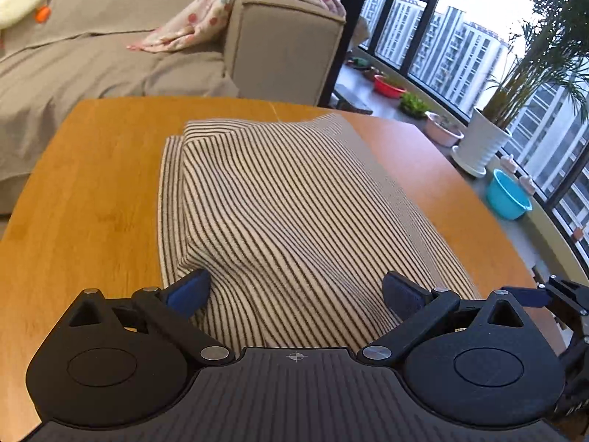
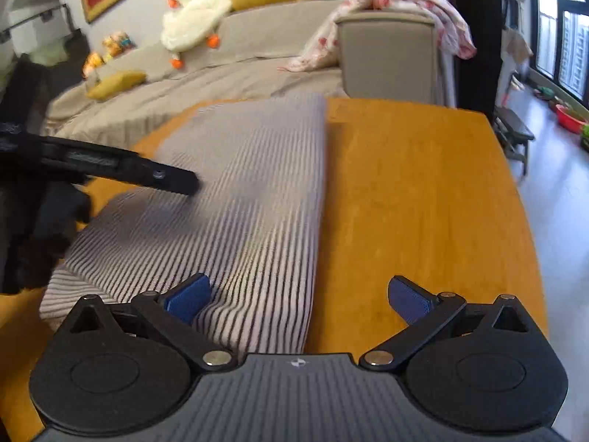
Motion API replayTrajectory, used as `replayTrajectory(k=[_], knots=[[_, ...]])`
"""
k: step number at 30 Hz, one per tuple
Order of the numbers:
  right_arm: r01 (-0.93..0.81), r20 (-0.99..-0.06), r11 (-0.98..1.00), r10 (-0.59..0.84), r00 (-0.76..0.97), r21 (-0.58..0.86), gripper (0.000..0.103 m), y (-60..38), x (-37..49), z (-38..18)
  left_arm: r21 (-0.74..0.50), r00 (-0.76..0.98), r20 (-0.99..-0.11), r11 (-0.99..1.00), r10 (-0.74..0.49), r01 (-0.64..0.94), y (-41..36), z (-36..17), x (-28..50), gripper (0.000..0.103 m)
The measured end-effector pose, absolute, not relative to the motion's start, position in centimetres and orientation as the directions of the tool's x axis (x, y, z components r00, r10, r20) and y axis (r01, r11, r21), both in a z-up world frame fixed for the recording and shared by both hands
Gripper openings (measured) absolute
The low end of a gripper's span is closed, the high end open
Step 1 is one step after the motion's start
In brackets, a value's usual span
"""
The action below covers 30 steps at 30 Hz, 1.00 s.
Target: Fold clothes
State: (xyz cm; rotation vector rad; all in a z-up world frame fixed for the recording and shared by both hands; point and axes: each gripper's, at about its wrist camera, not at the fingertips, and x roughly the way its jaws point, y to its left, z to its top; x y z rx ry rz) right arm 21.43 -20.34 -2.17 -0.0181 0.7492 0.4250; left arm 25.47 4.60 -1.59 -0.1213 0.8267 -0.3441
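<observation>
Striped cloth (image 1: 279,213) lies folded on my table (image 1: 92,191), a long bundle running away from me, its top layer humped over a wider layer beneath. My left gripper (image 1: 296,293) sits at the near end with its jaws wide apart; both blue pads (image 1: 189,291) lie on the cloth, but nothing is pinched between them. My right gripper (image 2: 298,294) is also spread wide, straddling the cloth's right edge: the left pad is over the stripes, the right pad over bare wood. In the right wrist view, the cloth (image 2: 254,191) has a straight folded edge running up the table (image 2: 423,191), and the left gripper's black frame (image 2: 110,165) reaches in from the left above it. Behind the table stands a grey sofa (image 2: 257,66) with a pink blanket (image 2: 416,3) over its arm.
</observation>
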Motion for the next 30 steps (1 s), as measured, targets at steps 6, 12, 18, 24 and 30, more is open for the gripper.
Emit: replayTrajectory(k=[6, 12, 18, 24, 30], knots=[[-0.432, -0.564, 0.901, 0.367, 0.739, 0.020, 0.103, -19.6, 20.9, 0.7, -0.201, 0.646, -0.694, 0.947, -0.317, 0.249, 5.3, -0.6, 24.3, 0.103], [-0.455, -0.566, 0.890, 0.361, 0.741, -0.029, 0.103, -18.6, 20.7, 0.2, -0.069, 0.657, -0.671, 0.912, -0.342, 0.404, 4.7, 0.7, 18.8, 0.103], [-0.476, -0.599, 0.875, 0.335, 0.727, -0.088, 0.103, -17.6, 20.5, -0.9, 0.086, 0.692, -0.674, 0.903, -0.258, 0.421, 4.7, 0.0, 15.7, 0.103], [-0.573, -0.584, 0.809, 0.404, 0.704, -0.131, 0.103, -16.5, 18.2, 0.2, 0.079, 0.692, -0.673, 0.905, -0.262, 0.419, 5.4, 0.6, 14.7, 0.103], [-0.590, -0.613, 0.806, 0.448, 0.650, -0.037, 0.103, -16.6, 17.9, -1.4, 0.051, 0.716, -0.638, 0.912, -0.284, 0.407, 5.7, 1.8, 15.3, 0.103]])
